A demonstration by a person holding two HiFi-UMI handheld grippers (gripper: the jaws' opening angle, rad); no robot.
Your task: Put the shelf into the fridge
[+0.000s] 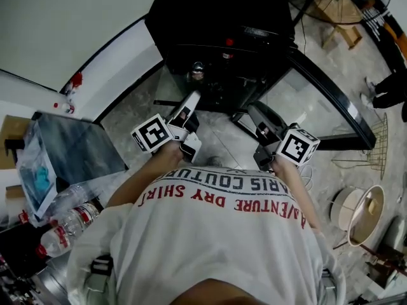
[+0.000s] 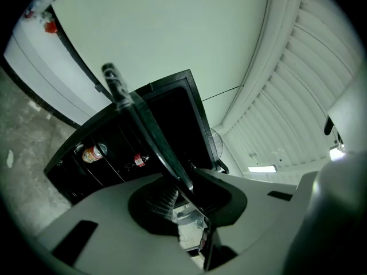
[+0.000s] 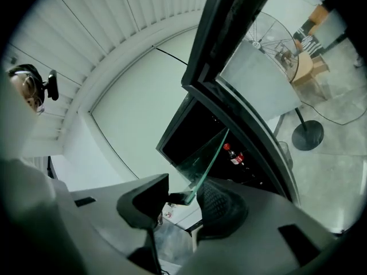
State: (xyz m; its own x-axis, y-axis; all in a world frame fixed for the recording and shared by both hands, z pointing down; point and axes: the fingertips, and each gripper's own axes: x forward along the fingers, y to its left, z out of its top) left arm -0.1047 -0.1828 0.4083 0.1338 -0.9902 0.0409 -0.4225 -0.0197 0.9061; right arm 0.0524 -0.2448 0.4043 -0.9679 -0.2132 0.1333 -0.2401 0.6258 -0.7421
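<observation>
A glass shelf (image 1: 219, 122) with a dark edge strip hangs level between both grippers, just in front of the open black fridge (image 1: 216, 18). My left gripper (image 1: 191, 100) is shut on the shelf's left edge; in the left gripper view the dark strip (image 2: 143, 125) runs out from between its jaws (image 2: 186, 189). My right gripper (image 1: 259, 112) is shut on the right edge, and the greenish glass (image 3: 203, 153) sticks out from its jaws (image 3: 190, 196) toward the fridge's dark inside. The shelf's far edge is close to the fridge opening.
The fridge door (image 1: 334, 103) stands open at the right. Red-capped bottles (image 2: 94, 152) lie inside the fridge. A low table (image 1: 76, 145) with a plastic bag and water bottles (image 1: 67, 224) is at the left. A round basket (image 1: 365, 215) and a person's legs (image 1: 388, 88) are at the right.
</observation>
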